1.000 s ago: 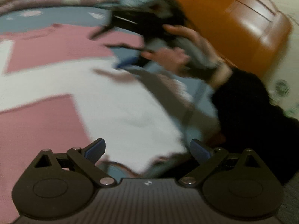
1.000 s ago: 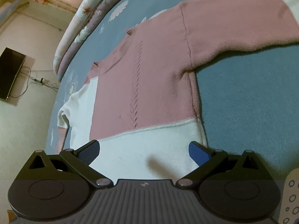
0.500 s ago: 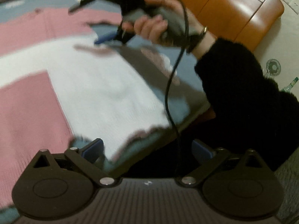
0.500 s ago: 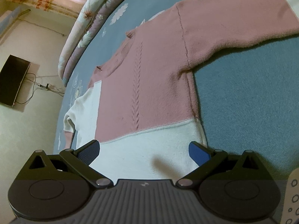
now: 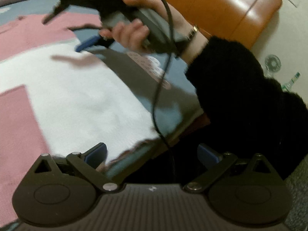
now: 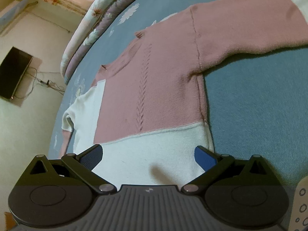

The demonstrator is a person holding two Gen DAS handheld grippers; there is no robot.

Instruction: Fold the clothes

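- Lying flat on the blue bedspread [image 6: 259, 100], the pink and white sweater [image 6: 154, 80] faces up, one pink sleeve stretched out to the side and the white hem band nearest both cameras.
- The right gripper [image 6: 148, 155] hovers just above the white hem, its jaws spread wide with nothing between them; its blue pads [image 6: 204, 156] sit over the hem's corner by the side seam.
- The left gripper [image 5: 152, 154] is also spread and empty, poised over the sweater's lower edge where the knit ends near the bed's edge.
- In the left wrist view, a person's hand [image 5: 146, 32] grips the grey handle of the right gripper, a black sleeve [image 5: 240, 80] behind it and a black cable [image 5: 161, 73] hanging down.
- A folded floral quilt [image 6: 92, 25] runs along the far side of the bed.
- An orange-brown wooden footboard [image 5: 221, 5] stands beyond the hand.
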